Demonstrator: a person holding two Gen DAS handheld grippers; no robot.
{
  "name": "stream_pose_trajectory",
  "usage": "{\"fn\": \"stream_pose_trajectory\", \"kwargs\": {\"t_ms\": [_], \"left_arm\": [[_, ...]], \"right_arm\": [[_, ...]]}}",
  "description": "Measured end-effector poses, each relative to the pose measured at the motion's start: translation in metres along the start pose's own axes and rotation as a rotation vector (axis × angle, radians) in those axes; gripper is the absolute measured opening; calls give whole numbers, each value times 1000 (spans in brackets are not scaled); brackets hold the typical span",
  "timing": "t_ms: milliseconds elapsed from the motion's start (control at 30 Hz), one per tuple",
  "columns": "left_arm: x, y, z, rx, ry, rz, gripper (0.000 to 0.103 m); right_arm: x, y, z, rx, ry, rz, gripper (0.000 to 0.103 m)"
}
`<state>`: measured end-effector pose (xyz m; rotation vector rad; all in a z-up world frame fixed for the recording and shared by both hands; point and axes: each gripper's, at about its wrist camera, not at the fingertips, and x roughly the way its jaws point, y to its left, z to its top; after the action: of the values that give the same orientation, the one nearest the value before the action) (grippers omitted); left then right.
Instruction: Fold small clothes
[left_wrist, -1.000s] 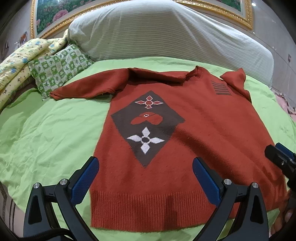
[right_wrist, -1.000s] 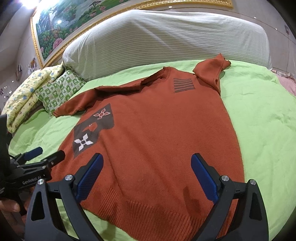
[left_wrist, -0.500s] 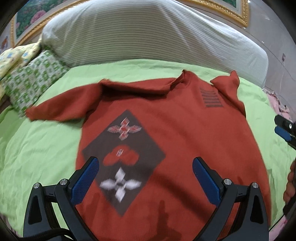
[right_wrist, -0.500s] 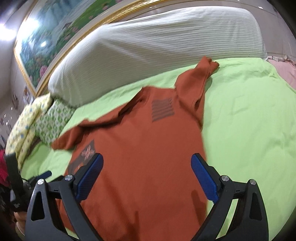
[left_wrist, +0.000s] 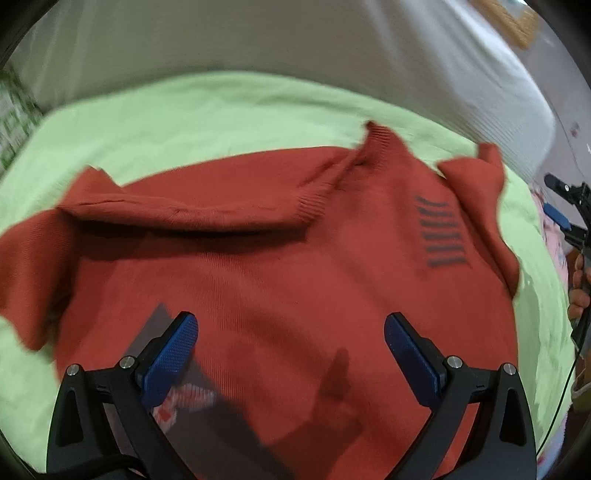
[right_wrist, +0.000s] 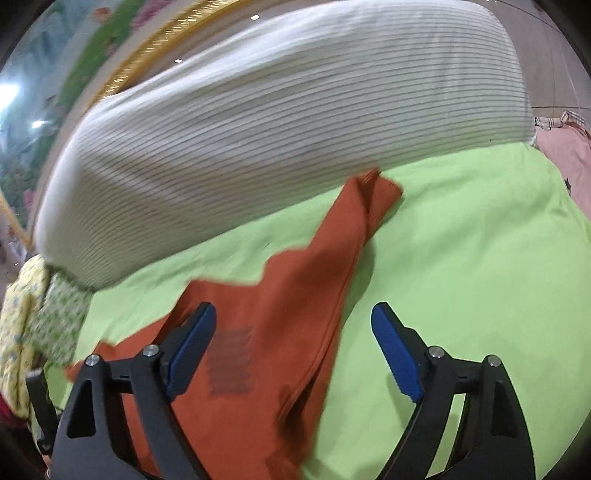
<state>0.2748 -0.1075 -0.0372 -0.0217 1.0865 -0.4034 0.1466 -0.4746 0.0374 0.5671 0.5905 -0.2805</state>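
A rust-red knitted sweater (left_wrist: 280, 266) lies flat on the green bedsheet (left_wrist: 207, 114), collar toward the headboard. My left gripper (left_wrist: 291, 332) hangs open above its chest, nothing between the blue pads. In the right wrist view the sweater's right shoulder and short sleeve (right_wrist: 354, 218) stretch toward the pillow. My right gripper (right_wrist: 293, 325) hovers over that shoulder edge, its jaws closing a little but still wide, no cloth pinched. The dark striped patch (right_wrist: 231, 365) lies just by its left pad. The right gripper (left_wrist: 565, 214) also shows at the right edge of the left wrist view.
A long white striped pillow (right_wrist: 280, 122) lies across the head of the bed. Green and yellow patterned cushions (right_wrist: 40, 321) sit at the far left. A gold-framed painting (right_wrist: 92, 55) hangs behind. Pink bedding (right_wrist: 565, 147) lies at the right.
Both grippers have travelled from the sweater's hem up toward its collar and shoulders. The right gripper has swung to the right sleeve, and its jaws have narrowed slightly.
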Motion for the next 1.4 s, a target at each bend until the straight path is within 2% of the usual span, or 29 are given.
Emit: {"fn": "stream_pose_trajectory", "kwargs": {"t_ms": [100,167,267,333,500,567,600,633,667,733,800,867,900,933,1000,1067,1133,1233,1267,1300,1367,1400], "left_arm": [[31,21,25,-88,39,-36,101],[42,29,40,-117,32,-56,101],[54,32,60,-106,18,-48,101],[58,30,67,-94,14,-51,101],[54,31,65,-87,30,-110,101],[55,30,71,-79,7,-111,98],[54,29,76,-75,-14,-101,96],[55,28,85,-72,-38,-88,90],[57,25,95,-69,-54,-73,80],[65,23,123,-56,-74,-34,71],[76,23,145,-49,-82,6,70],[81,29,160,-54,-113,95,49],[80,33,163,-67,-126,117,47],[74,37,164,-85,-136,105,49],[54,43,158,-120,-159,47,54],[22,44,140,-120,-203,15,75],[-6,46,118,-128,-231,15,83],[-44,55,83,-131,-242,-22,84],[-55,62,71,-139,-241,-15,85],[-64,68,59,-149,-241,-10,85],[-73,76,37,-164,-215,1,86],[-74,80,26,-173,-194,11,86]], "right_arm": [[35,-13,27,22,26,-27,84],[54,-20,40,34,32,-39,84],[80,-24,54,28,47,-50,83],[96,-25,60,19,62,-61,77],[113,-24,60,23,63,-33,76],[116,-20,59,-8,60,-32,48],[119,-19,60,-19,66,-44,19],[121,-22,62,-10,66,-40,11],[119,-24,63,4,56,-33,9],[103,-29,62,29,3,-38,7],[83,-39,66,55,-56,-44,7],[60,-49,67,92,-120,-55,6],[49,-54,68,106,-148,-67,6],[34,-60,68,134,-188,-73,6],[7,-64,68,170,-261,-30,6],[-16,-42,66,116,-302,47,6],[-31,-7,54,26,-316,137,6],[-30,70,18,-104,-248,324,6],[-20,101,-1,-156,-175,413,9],[-4,132,-24,-219,-63,482,10],[20,170,-61,-305,95,532,19],[30,188,-88,-372,162,533,27]]}}
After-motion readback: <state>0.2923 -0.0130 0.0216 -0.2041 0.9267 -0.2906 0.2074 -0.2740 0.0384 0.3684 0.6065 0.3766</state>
